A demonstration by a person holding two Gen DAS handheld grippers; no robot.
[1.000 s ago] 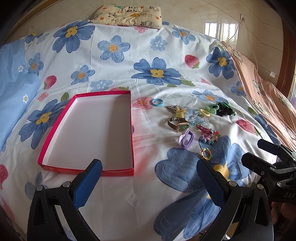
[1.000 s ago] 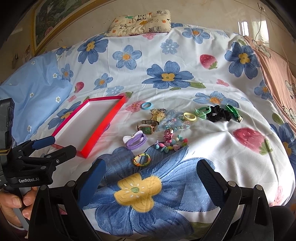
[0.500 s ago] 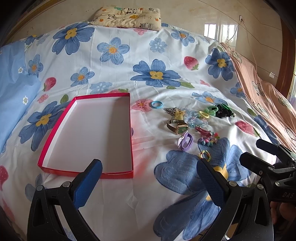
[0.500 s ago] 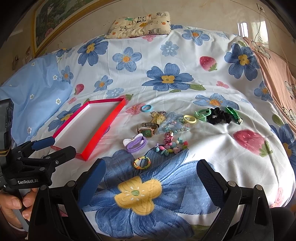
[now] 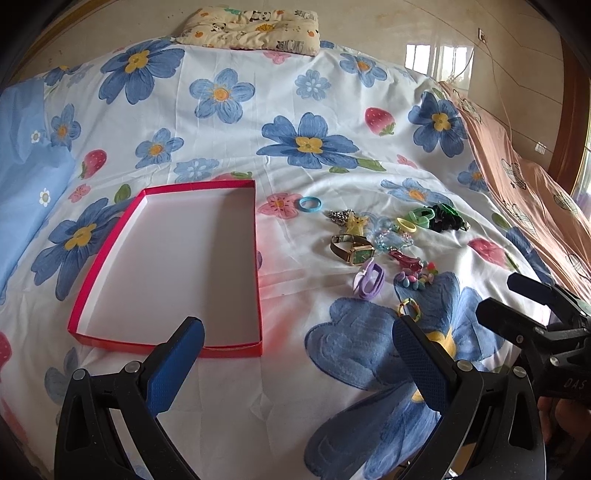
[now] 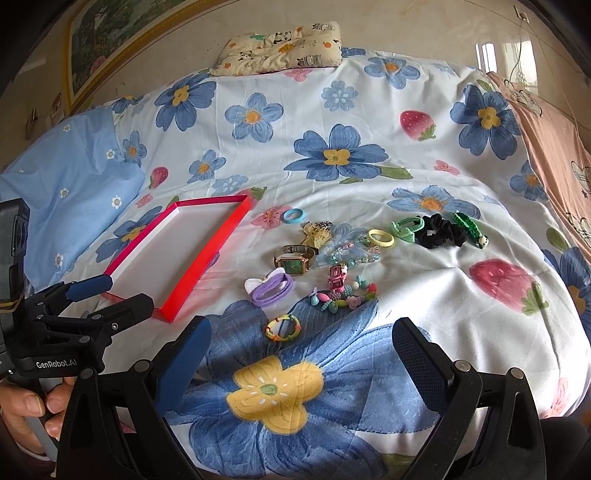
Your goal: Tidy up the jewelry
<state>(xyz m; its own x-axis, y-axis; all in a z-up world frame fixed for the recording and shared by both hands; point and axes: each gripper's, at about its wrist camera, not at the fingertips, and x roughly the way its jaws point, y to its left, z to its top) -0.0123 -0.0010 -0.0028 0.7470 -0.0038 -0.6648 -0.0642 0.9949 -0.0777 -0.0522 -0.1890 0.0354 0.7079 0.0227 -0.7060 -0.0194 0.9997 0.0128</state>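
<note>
An empty red tray [image 5: 255, 258] with a white floor lies on the floral bedsheet; it also shows in the right wrist view [image 6: 207, 254]. To its right lies a loose cluster: a green-faced watch [image 5: 352, 249] [image 6: 293, 260], a purple hair tie [image 5: 369, 278] [image 6: 271, 288], a multicolour ring [image 5: 409, 309] [image 6: 282, 327], a bead bracelet [image 6: 343, 297], a blue ring [image 5: 309, 204], a black scrunchie [image 6: 439, 230]. My left gripper [image 5: 295, 339] is open and empty, just short of the tray's near edge. My right gripper [image 6: 301, 343] is open and empty, just short of the multicolour ring.
A panda-print pillow [image 5: 251, 27] lies at the far end of the bed. A blue pillow [image 6: 62, 184] lies on the left, a pink blanket [image 5: 524, 184] along the right. Each gripper shows in the other's view: the right [image 5: 528, 306], the left [image 6: 92, 295].
Both views have shifted slightly, so the tray and jewelry sit a little lower in frame. Nothing was taken hold of or moved on the bed.
</note>
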